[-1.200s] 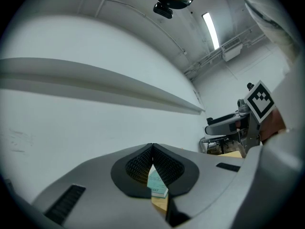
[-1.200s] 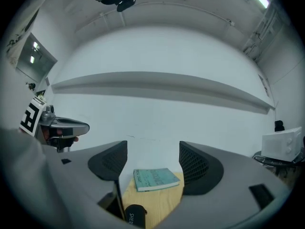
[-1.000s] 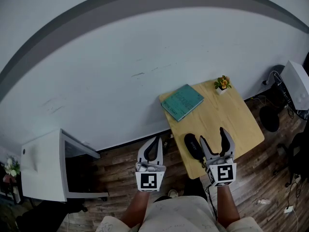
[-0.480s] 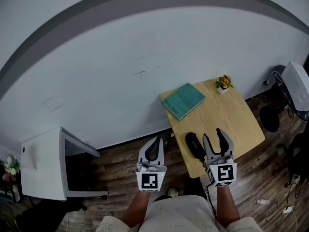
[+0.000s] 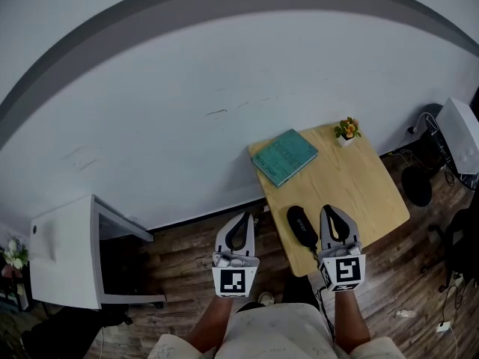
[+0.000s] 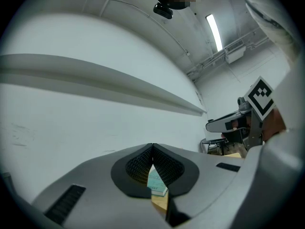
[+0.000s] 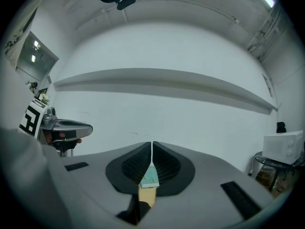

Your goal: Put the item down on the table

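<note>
White box-shaped cabinet (image 5: pixel 63 249): far left, on the dark plank floor.

My left claw (image 5: pixel 242 220): clenched, pads tip to tip with nothing in them. It hangs over the floor, short of the table.

Teal rectangular book (image 5: pixel 284 157): flat on the far left part of the square pale wooden table (image 5: pixel 359 185).

Black oblong round-ended case (image 5: pixel 301 226): the task's item. It lies flat on the table's near left part, just beside my right claw on its left side, and no jaw is on it. I judge the put-down done.
- Handling: looks light, with a smooth and fairly stiff shell that could slide between pads.
- Hold: I would take it across the narrow waist at mid-length, not by a rounded end.

My right claw (image 5: pixel 333 214): over the table's near edge, jaws closing until the pads meet, with nothing between them.

Small yellow-flowered plant in a white pot (image 5: pixel 346 131): far right corner of the table.

White boxy appliance (image 5: pixel 458 133): right edge, well apart from the table.
</note>
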`<state>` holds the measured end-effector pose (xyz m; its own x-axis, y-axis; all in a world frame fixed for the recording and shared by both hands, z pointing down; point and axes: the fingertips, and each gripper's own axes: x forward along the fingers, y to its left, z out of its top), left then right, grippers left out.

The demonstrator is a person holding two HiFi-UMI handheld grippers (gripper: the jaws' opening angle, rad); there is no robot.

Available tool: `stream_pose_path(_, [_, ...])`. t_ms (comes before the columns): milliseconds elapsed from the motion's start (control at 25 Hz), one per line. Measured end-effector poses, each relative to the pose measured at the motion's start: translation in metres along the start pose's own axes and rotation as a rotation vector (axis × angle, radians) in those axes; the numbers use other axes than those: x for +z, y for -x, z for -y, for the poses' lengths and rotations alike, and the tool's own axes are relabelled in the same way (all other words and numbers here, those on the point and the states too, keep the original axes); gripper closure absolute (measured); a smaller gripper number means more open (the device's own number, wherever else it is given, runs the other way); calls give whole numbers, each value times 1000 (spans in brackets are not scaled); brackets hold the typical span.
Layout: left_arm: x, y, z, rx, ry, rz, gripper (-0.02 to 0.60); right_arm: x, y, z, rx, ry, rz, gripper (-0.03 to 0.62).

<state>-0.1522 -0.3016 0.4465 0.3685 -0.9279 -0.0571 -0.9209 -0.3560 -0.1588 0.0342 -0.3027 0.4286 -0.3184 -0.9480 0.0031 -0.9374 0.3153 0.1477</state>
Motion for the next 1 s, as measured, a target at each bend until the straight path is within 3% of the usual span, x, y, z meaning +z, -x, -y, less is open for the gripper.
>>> stream_pose_path(1000, [-8,3,-12,27,27,-17,574,-6,-9,-1,17,23,-41,574])
